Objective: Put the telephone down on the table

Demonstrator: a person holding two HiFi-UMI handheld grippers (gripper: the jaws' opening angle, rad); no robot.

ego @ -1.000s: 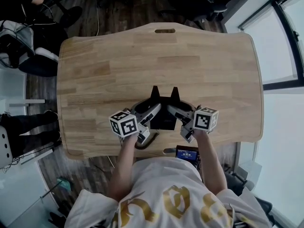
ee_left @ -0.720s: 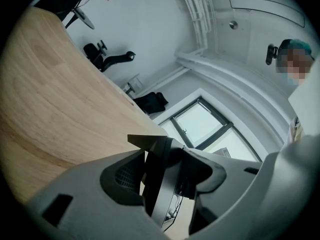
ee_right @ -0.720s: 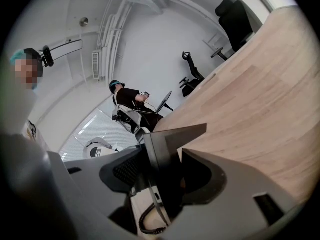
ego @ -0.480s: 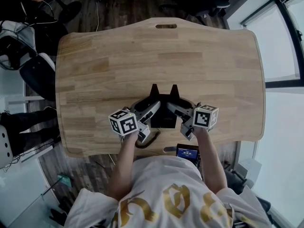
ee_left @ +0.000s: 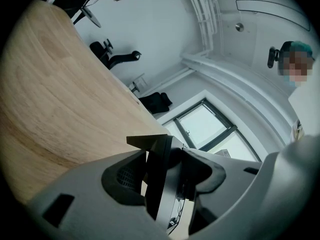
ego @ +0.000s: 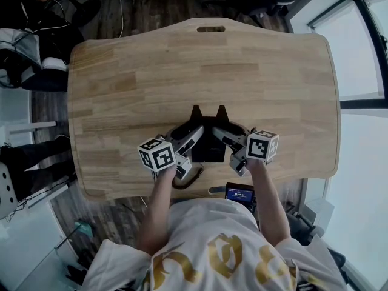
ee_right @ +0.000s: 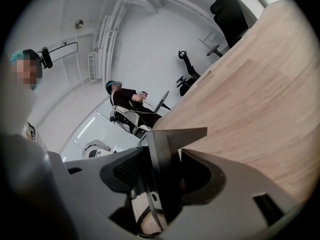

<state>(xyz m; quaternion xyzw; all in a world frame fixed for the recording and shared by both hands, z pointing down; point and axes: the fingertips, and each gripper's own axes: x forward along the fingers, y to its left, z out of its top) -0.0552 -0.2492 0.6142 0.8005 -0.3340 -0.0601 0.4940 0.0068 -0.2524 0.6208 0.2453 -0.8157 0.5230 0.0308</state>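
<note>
A black telephone (ego: 208,143) with two pointed tips at its far end is clamped from both sides over the near part of the wooden table (ego: 200,71). My left gripper (ego: 189,140) is shut on its left edge, and my right gripper (ego: 225,139) is shut on its right edge. In the left gripper view the telephone's thin black edge (ee_left: 159,176) stands between the grey jaws; the right gripper view shows the same edge (ee_right: 162,176). A dark coiled cord (ego: 189,176) loops by the table's near edge. Whether the telephone touches the wood is hidden.
The table has a handle slot (ego: 210,29) at its far edge. A small lit screen (ego: 239,194) sits below the near edge. Windows run along the right. Office chairs (ee_left: 112,59) and a seated person (ee_right: 125,96) are beyond the table's far left.
The head view has shifted a little, so the table sits higher in the picture. Both grippers keep their hold on the telephone at almost the same spot.
</note>
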